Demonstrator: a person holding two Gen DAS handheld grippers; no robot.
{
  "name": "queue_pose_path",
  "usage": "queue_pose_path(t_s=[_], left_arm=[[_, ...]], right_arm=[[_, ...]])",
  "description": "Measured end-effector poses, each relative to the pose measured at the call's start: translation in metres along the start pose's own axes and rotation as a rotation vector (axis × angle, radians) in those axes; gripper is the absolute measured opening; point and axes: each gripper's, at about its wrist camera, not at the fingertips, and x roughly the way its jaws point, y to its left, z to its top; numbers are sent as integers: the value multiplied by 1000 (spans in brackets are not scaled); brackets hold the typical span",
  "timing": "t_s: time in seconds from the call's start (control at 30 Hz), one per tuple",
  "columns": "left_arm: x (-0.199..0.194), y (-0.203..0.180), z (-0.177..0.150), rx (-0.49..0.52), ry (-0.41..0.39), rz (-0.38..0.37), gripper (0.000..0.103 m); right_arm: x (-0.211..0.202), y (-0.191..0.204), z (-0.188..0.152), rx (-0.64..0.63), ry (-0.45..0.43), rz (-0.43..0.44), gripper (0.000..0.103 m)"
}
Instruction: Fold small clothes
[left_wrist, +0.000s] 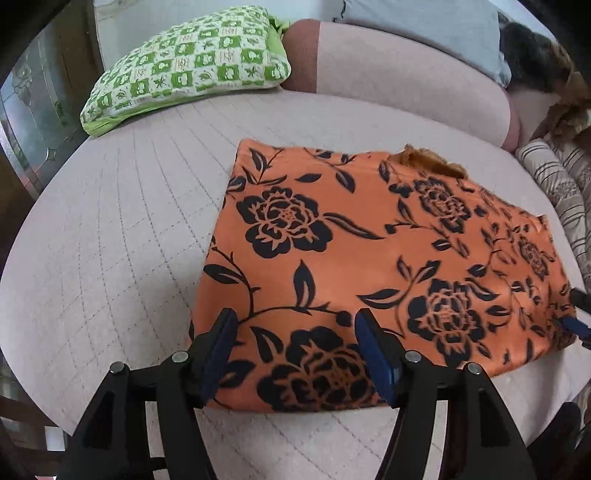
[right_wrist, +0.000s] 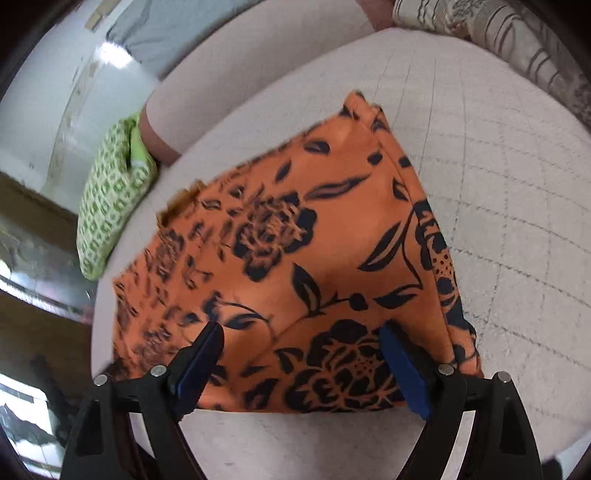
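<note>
Quilted bed carries the orange floral garment, folded flat. Your left gripper and right gripper gape empty over its near edge, likely positioned for another fold.

The orange floral garment blurs at its left edge, hiding the print.

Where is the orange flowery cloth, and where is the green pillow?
orange flowery cloth (left_wrist: 332, 258), left wrist view, on the plain orange middle between the black flowers.
green pillow (left_wrist: 192, 62), left wrist view, on the middle of its checked top.
</note>
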Motion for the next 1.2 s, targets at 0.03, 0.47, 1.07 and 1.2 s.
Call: queue_pose_path(t_s=[0.03, 0.47, 1.07, 1.2], left_arm=[[-5, 0, 0, -5, -15, -2, 67], [-35, -9, -7, 2, -56, -12, 67], [0, -50, -8, 69, -15, -3, 67], [27, -61, -14, 116, -1, 25, 67]], right_arm=[[-6, 6, -1, -16, -12, 12, 88], [-29, -16, -64, 101, 32, 56, 88], [-18, -84, -45, 512, -114, 181, 90], [-10, -92, -41, 576, -154, 207, 90]])
